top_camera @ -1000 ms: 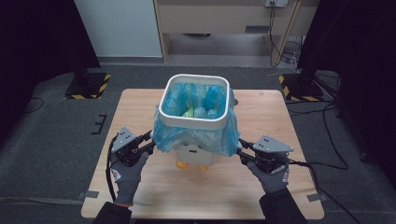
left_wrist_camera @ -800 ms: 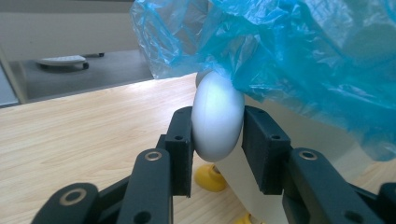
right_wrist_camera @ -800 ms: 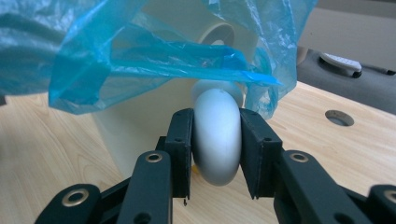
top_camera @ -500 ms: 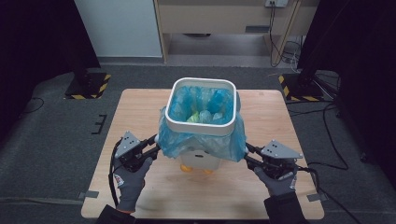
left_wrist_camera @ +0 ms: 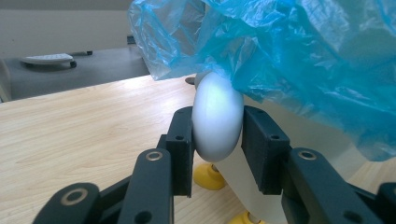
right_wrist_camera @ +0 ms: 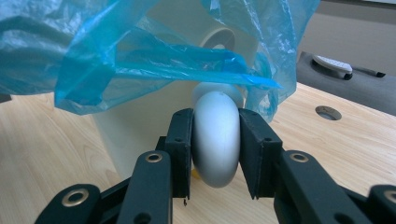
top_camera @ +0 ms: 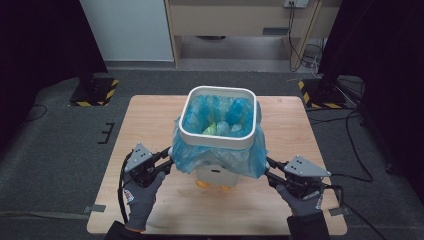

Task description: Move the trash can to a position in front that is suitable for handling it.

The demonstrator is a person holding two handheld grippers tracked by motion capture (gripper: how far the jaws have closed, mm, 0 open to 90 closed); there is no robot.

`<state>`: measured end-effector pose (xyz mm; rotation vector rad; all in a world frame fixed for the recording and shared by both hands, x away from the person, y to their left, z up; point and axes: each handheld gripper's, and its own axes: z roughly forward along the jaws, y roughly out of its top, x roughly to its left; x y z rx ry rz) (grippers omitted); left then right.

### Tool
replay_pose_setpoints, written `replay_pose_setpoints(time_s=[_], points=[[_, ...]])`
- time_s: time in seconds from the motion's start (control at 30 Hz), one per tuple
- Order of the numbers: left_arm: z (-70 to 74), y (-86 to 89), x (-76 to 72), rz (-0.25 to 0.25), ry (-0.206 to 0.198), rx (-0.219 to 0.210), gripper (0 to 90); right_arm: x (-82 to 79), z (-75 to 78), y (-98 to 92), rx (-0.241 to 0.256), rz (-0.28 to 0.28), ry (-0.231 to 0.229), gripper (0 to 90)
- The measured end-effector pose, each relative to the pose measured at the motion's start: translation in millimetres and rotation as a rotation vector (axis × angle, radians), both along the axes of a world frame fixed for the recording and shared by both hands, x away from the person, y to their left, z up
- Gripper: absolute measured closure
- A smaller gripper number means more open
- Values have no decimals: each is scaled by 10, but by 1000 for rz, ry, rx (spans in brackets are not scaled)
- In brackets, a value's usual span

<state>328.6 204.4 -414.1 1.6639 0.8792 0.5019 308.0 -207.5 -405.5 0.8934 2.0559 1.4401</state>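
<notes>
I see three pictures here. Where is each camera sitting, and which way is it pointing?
High view: sits above the person's side, looking forward and down on the table; gloved hands, left gripper and right gripper flank the white bin.
Left gripper view: rides the left gripper, looking along its black jaws, shut on the bin's white handle knob.
Right gripper view: rides the right gripper, jaws shut on the opposite knob.
Shared: both gripper views show the blue bag hanging over the bin.

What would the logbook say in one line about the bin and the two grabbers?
left gripper: shut on bin's left handle | right gripper: shut on bin's right handle | white bin: blue bag draped over rim | wooden table
</notes>
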Motion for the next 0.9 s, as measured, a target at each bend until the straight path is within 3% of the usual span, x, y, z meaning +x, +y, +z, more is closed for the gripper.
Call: replay_pose_setpoints(time_s=[0.13, 0.57, 0.9], points=[[30, -81, -34, -22, -13, 5, 649, -46, -43, -102, 35, -10, 17, 673], [15, -145, -65, -39, -8, 6, 650, -149, -23, -182, 21, -18, 5, 673], [15, -97, -24, -34, -6, 17, 642, -162, -57, -169, 58, -3, 10, 673]])
